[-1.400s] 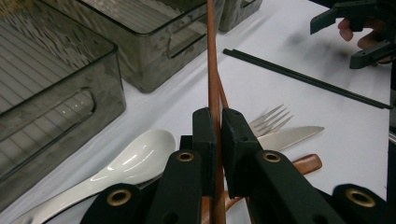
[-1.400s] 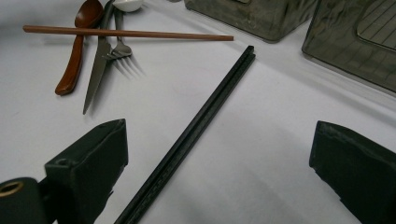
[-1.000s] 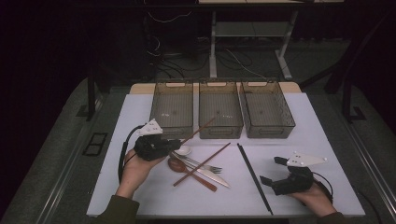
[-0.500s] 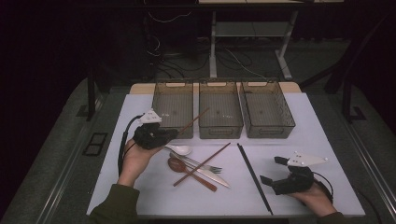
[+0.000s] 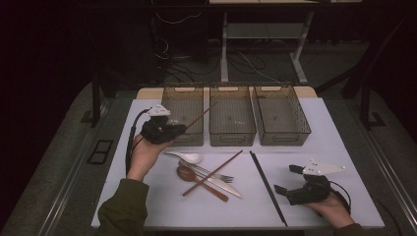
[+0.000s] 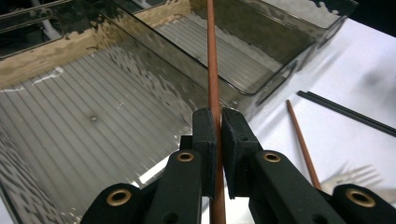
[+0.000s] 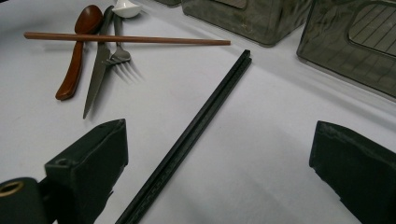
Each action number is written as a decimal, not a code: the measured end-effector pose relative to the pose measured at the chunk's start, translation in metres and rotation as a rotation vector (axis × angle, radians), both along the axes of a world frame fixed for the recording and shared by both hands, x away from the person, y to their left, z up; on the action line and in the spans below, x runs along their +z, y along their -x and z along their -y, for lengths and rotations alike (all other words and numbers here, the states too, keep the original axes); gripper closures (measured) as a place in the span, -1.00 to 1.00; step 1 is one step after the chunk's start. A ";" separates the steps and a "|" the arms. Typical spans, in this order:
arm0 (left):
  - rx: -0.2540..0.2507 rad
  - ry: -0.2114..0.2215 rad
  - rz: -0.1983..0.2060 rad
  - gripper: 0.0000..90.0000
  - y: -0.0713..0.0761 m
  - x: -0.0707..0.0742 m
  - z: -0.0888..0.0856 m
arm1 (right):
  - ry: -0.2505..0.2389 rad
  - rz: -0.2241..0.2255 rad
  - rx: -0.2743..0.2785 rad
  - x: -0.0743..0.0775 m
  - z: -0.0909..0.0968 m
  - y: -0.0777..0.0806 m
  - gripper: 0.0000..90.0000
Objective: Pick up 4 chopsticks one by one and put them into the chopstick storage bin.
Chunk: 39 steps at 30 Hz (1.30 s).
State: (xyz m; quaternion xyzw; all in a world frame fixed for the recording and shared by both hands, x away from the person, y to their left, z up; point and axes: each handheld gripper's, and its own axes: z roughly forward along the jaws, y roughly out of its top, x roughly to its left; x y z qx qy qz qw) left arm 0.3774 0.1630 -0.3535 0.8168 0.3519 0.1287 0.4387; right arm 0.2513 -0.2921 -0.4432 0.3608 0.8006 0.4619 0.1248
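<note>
Holding a brown chopstick pinched tight, the left tool is hanging over the left bin, probably lining up to drop it in. Right tool is sitting wide open, holding nothing, by the black chopsticks on the bench.

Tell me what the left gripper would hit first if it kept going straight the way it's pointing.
Probably the left bin. The left gripper, shut on a brown chopstick, points over that bin's near rim toward its ribbed floor; the chopstick's tip would likely touch first, though depth is unclear.

left gripper carried the brown chopstick up over the left bin
</note>
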 end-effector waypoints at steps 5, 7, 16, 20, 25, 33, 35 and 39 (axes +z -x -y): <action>0.016 -0.011 -0.003 0.85 -0.011 0.002 0.001 | 0.000 0.001 -0.002 0.000 0.000 0.000 -0.91; 0.020 -0.018 -0.004 0.85 -0.015 0.003 0.002 | 0.000 0.000 -0.003 0.000 0.000 0.000 -0.91; 0.059 -0.025 -0.003 0.85 -0.034 0.007 0.003 | -0.002 -0.001 -0.005 0.000 0.001 0.000 -0.91; 0.071 -0.045 -0.003 0.85 -0.043 0.006 0.002 | -0.002 0.003 -0.005 0.000 0.001 0.000 -0.91; 0.108 -0.058 -0.006 0.85 -0.054 0.002 -0.001 | -0.001 0.004 -0.005 0.000 0.001 0.000 -0.91; 0.174 -0.058 -0.006 0.85 -0.067 -0.009 -0.009 | 0.000 0.003 -0.008 0.000 0.002 0.000 -0.91; 0.188 -0.050 -0.009 0.85 -0.070 -0.012 -0.012 | 0.001 0.004 -0.007 0.000 0.002 0.000 -0.91; 0.211 -0.038 -0.012 0.85 -0.075 -0.016 -0.017 | 0.000 0.003 -0.009 0.000 0.003 0.000 -0.91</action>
